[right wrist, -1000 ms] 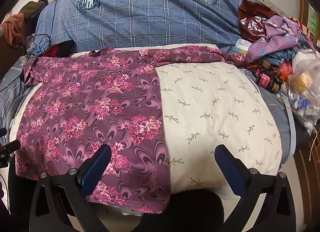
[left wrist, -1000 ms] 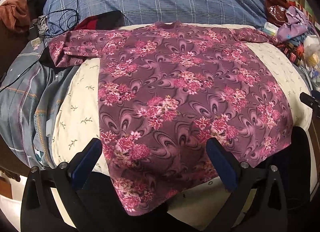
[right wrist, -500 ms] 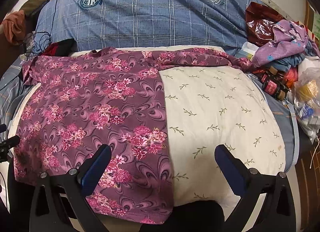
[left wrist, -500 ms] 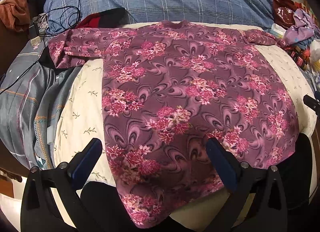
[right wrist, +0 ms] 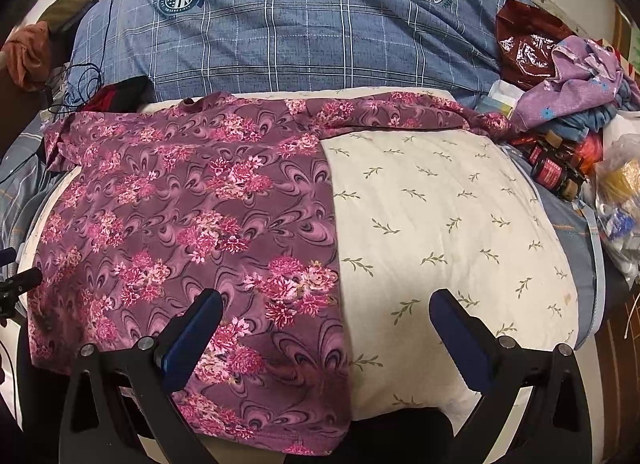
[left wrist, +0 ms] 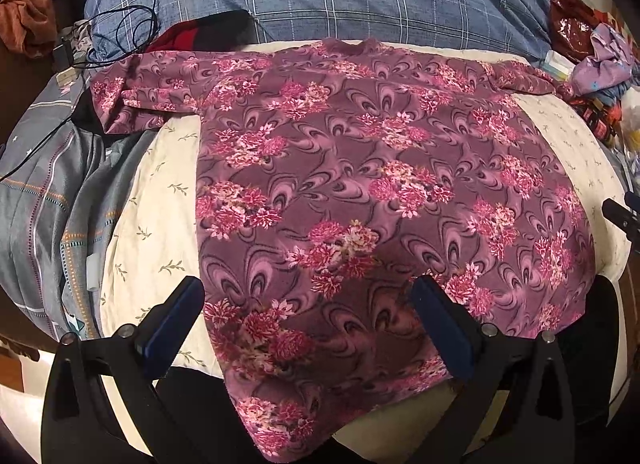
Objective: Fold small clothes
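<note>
A purple floral top [left wrist: 360, 192] lies spread flat on a cream leaf-print pillow [left wrist: 156, 224], sleeves stretched out left and right, hem hanging over the near edge. My left gripper [left wrist: 308, 324] hovers open above the hem's left half, nothing between its fingers. In the right wrist view the same floral top [right wrist: 192, 224] covers the left part of the cream pillow [right wrist: 448, 232]. My right gripper [right wrist: 326, 332] stands open over the top's right edge near the hem, holding nothing.
A blue plaid blanket [right wrist: 304, 28] lies behind the pillow. Grey bedding [left wrist: 44, 208] and black cables [left wrist: 120, 32] sit at the left. Clothes, bottles [right wrist: 552, 172] and plastic bags [right wrist: 620, 200] crowd the right side.
Both grippers have moved slightly forward and lower over the hem, so the top looks larger. The top lies as before and both grippers stay open.
</note>
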Motion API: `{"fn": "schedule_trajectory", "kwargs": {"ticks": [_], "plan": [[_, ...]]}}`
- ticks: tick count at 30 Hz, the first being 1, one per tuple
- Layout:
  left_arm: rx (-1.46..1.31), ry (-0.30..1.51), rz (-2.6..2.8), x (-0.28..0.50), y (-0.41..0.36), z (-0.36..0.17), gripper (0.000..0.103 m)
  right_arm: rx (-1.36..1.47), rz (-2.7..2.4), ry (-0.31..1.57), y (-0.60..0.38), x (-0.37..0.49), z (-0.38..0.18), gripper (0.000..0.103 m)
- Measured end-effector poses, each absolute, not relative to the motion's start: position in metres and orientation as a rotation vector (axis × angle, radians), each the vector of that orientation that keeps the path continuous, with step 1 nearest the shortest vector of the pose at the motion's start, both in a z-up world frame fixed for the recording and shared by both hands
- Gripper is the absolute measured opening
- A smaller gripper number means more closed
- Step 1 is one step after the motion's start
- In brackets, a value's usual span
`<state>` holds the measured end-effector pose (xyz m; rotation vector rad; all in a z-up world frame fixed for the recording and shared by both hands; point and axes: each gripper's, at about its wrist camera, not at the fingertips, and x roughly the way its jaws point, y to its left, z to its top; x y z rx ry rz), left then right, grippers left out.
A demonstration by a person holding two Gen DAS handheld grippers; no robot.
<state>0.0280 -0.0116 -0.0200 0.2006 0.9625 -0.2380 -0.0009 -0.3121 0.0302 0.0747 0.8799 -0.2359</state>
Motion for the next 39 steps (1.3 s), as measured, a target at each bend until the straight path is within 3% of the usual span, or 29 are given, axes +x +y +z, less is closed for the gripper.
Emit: {"fn": "schedule_trajectory", "kwargs": {"ticks": [39], "plan": [[0.209,0.947,-0.254,-0.003,-0.011,-0.023,0.103,0.072,-0.221,0.868,-0.297,-0.034,0.028,0.103]]}}
